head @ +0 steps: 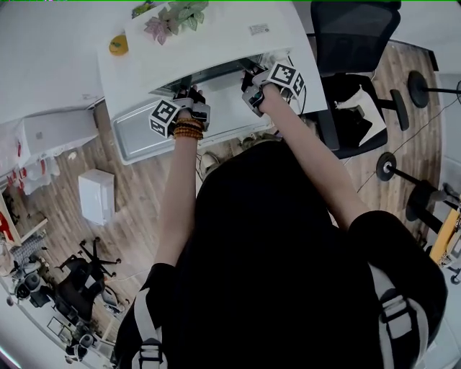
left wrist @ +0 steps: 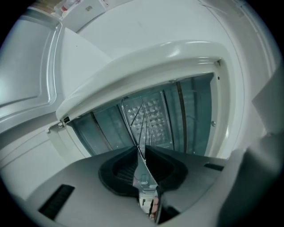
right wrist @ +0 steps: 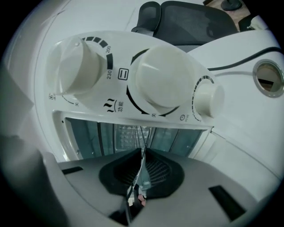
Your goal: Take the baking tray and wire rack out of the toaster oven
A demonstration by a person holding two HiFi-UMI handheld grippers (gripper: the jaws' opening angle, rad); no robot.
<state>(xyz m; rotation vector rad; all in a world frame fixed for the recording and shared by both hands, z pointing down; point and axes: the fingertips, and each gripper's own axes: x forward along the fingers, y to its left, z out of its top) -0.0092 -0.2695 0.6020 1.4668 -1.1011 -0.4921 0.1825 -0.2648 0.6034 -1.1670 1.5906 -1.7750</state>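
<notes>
**Head view.** A white toaster oven (head: 223, 54) stands on the white counter (head: 50, 58) in the upper middle of the frame. Its door (head: 144, 140) is folded down flat toward the person. Both arms reach into the dark opening, with the left tool (head: 191, 94) at its left part and the right tool (head: 252, 79) at its right part. A bead bracelet (head: 189, 131) circles the left wrist. Flowers (head: 176, 18) lie near the top edge, and a black office chair (head: 353, 43) stands on the wooden floor at upper right.

**Left gripper view.** The left tool (left wrist: 141, 150) has its jaws pressed narrow onto the thin, shiny front edge of the baking tray (left wrist: 144, 177). The tray shows edge-on as a line running up the middle of the frame into the oven chamber. The thin bars of the wire rack (left wrist: 143, 116) run just beside it, deeper inside. Whether the pads also catch the rack I cannot tell.

**Right gripper view.** The right tool (right wrist: 143, 155) is likewise clamped on the tray's edge, in the lower middle. The edge leads into the chamber below a row of three white knobs (right wrist: 162, 82). A black cable (right wrist: 239, 62) crosses the counter at upper right.
</notes>
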